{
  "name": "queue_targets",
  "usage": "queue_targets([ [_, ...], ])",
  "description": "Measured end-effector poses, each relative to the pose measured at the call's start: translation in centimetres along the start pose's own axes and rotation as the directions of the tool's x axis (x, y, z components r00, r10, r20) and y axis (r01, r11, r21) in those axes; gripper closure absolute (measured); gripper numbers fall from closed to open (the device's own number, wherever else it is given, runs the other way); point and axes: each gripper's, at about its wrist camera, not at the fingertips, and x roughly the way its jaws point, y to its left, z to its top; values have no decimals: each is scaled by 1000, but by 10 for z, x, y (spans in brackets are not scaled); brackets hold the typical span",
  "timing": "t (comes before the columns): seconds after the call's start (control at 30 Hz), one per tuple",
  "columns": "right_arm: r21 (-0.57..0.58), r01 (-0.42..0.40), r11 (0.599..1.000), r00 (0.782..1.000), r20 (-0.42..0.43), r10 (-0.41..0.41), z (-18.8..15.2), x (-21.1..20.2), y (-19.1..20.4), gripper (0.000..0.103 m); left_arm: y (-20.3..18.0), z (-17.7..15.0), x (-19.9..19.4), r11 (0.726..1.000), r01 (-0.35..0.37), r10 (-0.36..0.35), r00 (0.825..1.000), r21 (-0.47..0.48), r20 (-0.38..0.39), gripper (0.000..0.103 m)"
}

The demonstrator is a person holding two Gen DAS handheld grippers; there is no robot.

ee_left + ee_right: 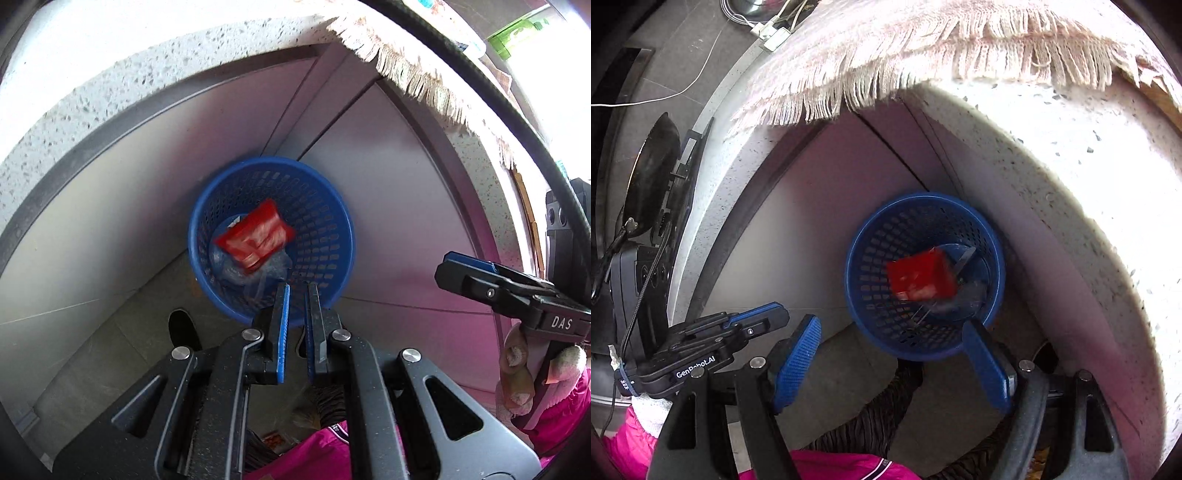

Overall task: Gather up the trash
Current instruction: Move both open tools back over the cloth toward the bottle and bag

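A blue perforated basket (343, 229) (851, 273) stands on the grey floor against the cabinet front. Inside it lies a red snack wrapper (258, 232) (919, 277), blurred, on top of clear plastic scraps (236, 273). My left gripper (297, 286) hovers over the basket's near rim, shut, with nothing visible between its blue pads. My right gripper (890, 323) hangs above the same rim, open wide and holding nothing. Each gripper shows in the other's view: the right one (454, 273) at the right edge, the left one (775, 314) at the lower left.
A speckled stone counter edge (110, 74) (1071, 184) overhangs the basket, with a fringed cloth (406, 62) (886, 55) draped over it. Grey cabinet doors (388, 184) stand behind the basket. A black shoe (183, 328) and pink sleeves (631, 443) are close below. Cables (768, 33) lie far left.
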Motion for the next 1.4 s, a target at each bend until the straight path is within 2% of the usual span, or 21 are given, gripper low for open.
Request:
queue_targets([
  [0.4,-52,-9,999,998,56,12,9,-32,17,21,-6,-7,-27,1000,-7,6,998,31,58,99],
  [0.47,-71,-6,997,997,70,11,10,-41,21,21,-8,-6,-33,999,-9,6,997,32,73,93],
  [0.53,-86,-4,996,996,85,11,12,-50,23,21,-9,-4,-41,1000,-5,3,996,28,92,82],
  [0.67,-112,2,994,991,130,13,19,-72,25,21,-12,6,-55,1000,12,-15,992,25,129,81],
  [1.1,-164,81,983,953,303,-28,66,-152,5,18,-46,61,-82,997,58,-67,971,48,228,81],
  [1.4,-188,156,970,921,382,-74,108,-188,-20,13,-82,105,-79,995,70,-86,965,72,249,81],
])
